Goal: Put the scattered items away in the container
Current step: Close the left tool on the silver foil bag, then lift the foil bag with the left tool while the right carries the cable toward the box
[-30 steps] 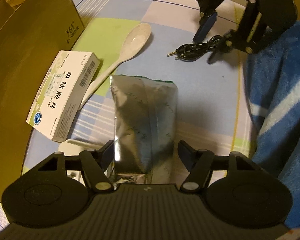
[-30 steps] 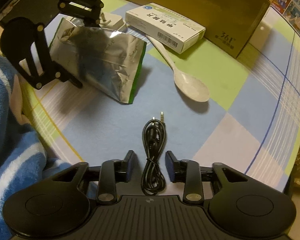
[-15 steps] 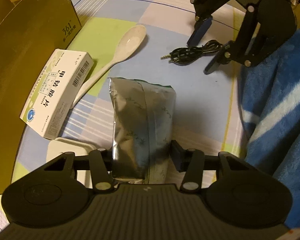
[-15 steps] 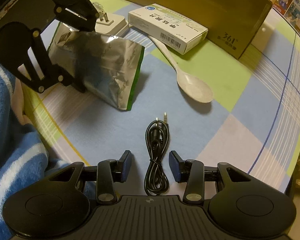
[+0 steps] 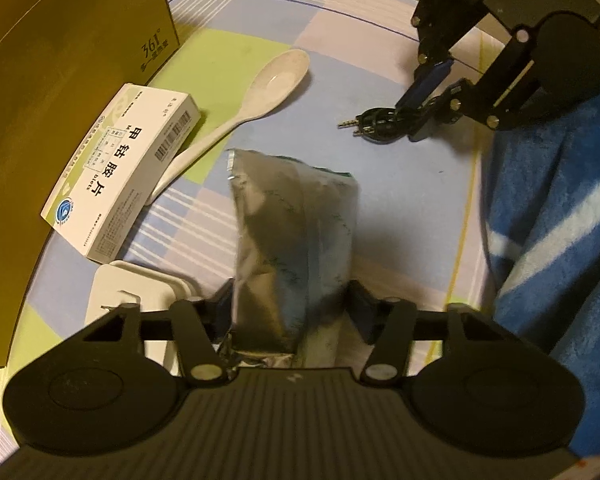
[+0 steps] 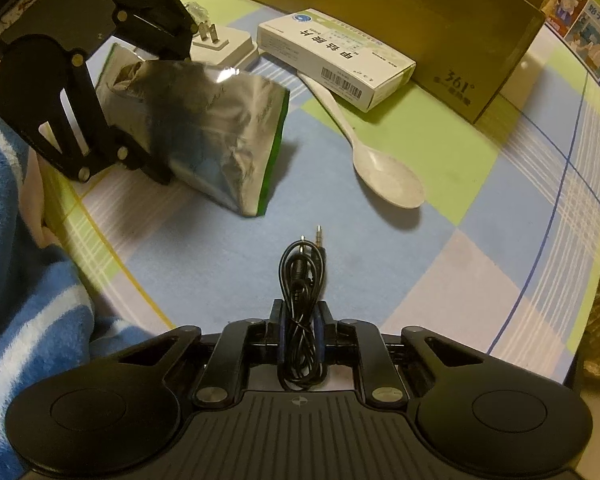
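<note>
pinching the near end of the foil pouch at mid-table, the left gripper has its jaws pressed on both sides, while the right gripper, jaws just closed, clamps the coiled black cable right of the pouch, with the brown box at the far edge.

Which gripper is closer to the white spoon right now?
Left, I'd judge, narrowly. The left gripper, clamped on the foil pouch, sits beside the spoon handle. The right gripper, holding the cable, sits short of its bowl.

Bare tablecloth lies open between foil pouch and spoon; cardboard box walls the far side.
</note>
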Motion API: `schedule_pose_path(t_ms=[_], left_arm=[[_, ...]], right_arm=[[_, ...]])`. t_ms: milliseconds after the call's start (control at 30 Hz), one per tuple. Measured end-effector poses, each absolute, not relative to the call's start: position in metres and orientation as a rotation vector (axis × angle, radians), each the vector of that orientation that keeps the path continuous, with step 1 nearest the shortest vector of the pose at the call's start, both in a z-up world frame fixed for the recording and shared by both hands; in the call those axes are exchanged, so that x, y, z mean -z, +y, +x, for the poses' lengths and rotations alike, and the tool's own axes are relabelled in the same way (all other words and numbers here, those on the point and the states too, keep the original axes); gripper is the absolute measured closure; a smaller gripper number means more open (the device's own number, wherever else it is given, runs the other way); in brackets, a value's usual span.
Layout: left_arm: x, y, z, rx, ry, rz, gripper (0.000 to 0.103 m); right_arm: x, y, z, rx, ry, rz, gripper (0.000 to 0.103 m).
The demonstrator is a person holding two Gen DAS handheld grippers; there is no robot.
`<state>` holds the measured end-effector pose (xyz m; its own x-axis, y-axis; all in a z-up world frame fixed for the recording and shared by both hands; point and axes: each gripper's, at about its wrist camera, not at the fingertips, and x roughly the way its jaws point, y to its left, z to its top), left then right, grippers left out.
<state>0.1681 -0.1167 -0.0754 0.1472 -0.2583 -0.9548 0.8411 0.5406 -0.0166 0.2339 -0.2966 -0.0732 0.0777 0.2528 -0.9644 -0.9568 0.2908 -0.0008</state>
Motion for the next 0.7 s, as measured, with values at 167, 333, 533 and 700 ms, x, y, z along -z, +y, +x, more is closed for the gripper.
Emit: schedule_pose_path(t_ms=[167,333,533,700], left_arm=[[0.070,-0.118,0.166,0.840,1.166,0.610,0.066],[0.061,-0.112,0.168,0.798,1.168,0.586,0.071],[0.049,-0.103,0.165,0.765,1.170,0.559,0.073],[0.034,-0.098,0.162,0.746,1.160,0.544,0.073]], right_arm=[[0.066,-0.302,0.235,-1.046,1.089,-0.786,0.093],[0.055,-0.307,0.232,-1.033,1.077,-0.764,0.093],[0.043,-0.311,0.226,-1.025,1.058,-0.728,0.093],[0.029,-0.313,0.224,-1.020,1.036,-0.693,0.093]])
